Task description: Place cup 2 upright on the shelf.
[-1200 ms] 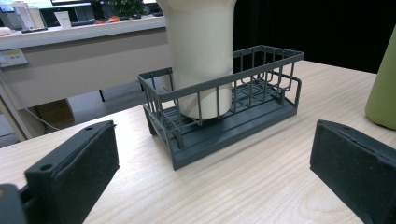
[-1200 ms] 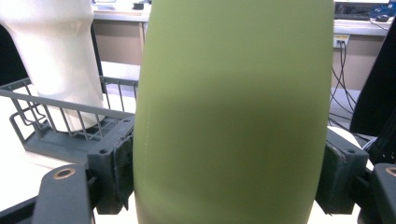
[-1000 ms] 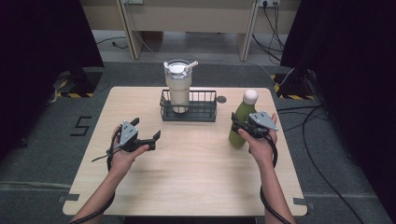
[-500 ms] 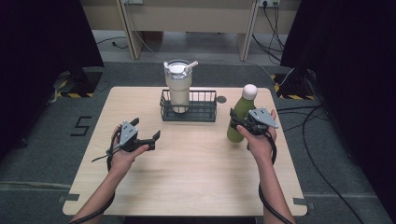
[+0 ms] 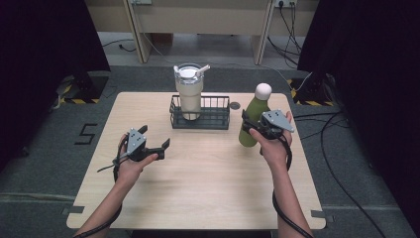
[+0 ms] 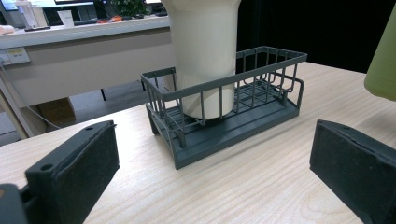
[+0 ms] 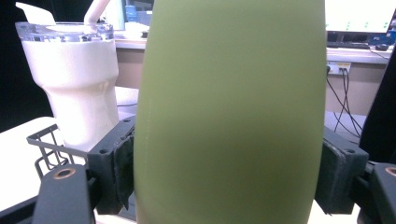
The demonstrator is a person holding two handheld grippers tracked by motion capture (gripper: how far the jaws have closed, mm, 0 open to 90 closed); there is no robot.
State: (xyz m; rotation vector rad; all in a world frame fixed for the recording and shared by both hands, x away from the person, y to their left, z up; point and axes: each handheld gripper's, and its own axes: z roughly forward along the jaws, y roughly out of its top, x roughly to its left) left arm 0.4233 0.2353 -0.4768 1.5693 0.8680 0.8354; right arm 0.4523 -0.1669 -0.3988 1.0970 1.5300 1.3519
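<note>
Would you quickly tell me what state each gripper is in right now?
Left gripper: open, holding nothing, jaws wide apart above the table.
Right gripper: shut on the green bottle, jaws pressing both its sides.

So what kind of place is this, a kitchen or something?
More likely a lab or recording setup than a kitchen: a lone wooden table ringed by black curtains, cables trailing over grey carpet, and desks with monitors behind.

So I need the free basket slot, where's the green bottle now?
In the high view the green bottle stands at the table's right, just right of the basket, clamped in the right tongs.
</note>
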